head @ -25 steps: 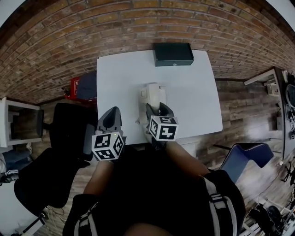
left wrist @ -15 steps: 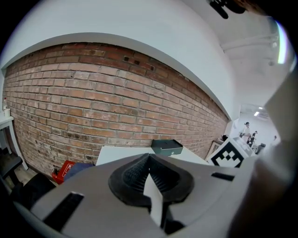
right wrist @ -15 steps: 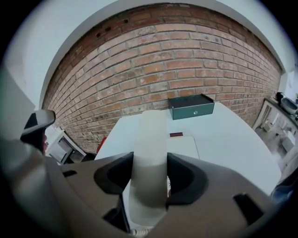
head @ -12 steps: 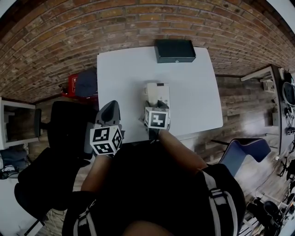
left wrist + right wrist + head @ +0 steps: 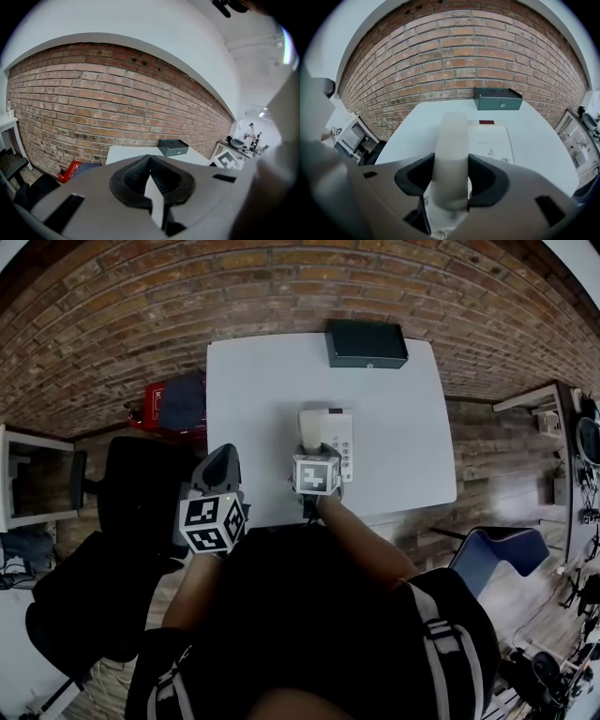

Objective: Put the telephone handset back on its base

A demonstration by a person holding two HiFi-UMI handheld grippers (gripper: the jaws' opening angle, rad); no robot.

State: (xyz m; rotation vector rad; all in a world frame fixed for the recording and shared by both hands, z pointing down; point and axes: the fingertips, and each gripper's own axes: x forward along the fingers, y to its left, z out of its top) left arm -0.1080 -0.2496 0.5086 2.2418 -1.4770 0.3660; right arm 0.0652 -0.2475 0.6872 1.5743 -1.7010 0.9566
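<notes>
**Handset return, at the point of alignment.** Your right gripper (image 5: 451, 166) had its fingers spread wide and pressed on both flanks of the handset (image 5: 451, 133). It gripped near the cord end, so the long body ran out ahead toward the brick wall (image 5: 459, 56). That hold left the far end free to be steered.

The handset lay along the left side of the base (image 5: 492, 140), parallel with its long edge, and the right half of the base showed clear beside it. The lengthwise match suggests you held it this way so that it could go straight down into the cradle without twisting. Neither view showed whether it was already resting in the cradle or was just above it.

A short length of coiled cord (image 5: 436, 233) showed below the fingers at the near end, clear of the cradle.

The base sat near the middle of the white surface (image 5: 543, 140), square to you. A dark box (image 5: 498, 98) stood well behind it by the wall, so nothing crowded the drop.

Your left gripper (image 5: 149, 161) had its fingers closed together on nothing. It was held by the near left corner of the surface, well apart from the phone. It was probably parked there because the base looked steady enough to need no bracing.

As judged from this view, what remained was to seat the handset fully and let the fingers part.
</notes>
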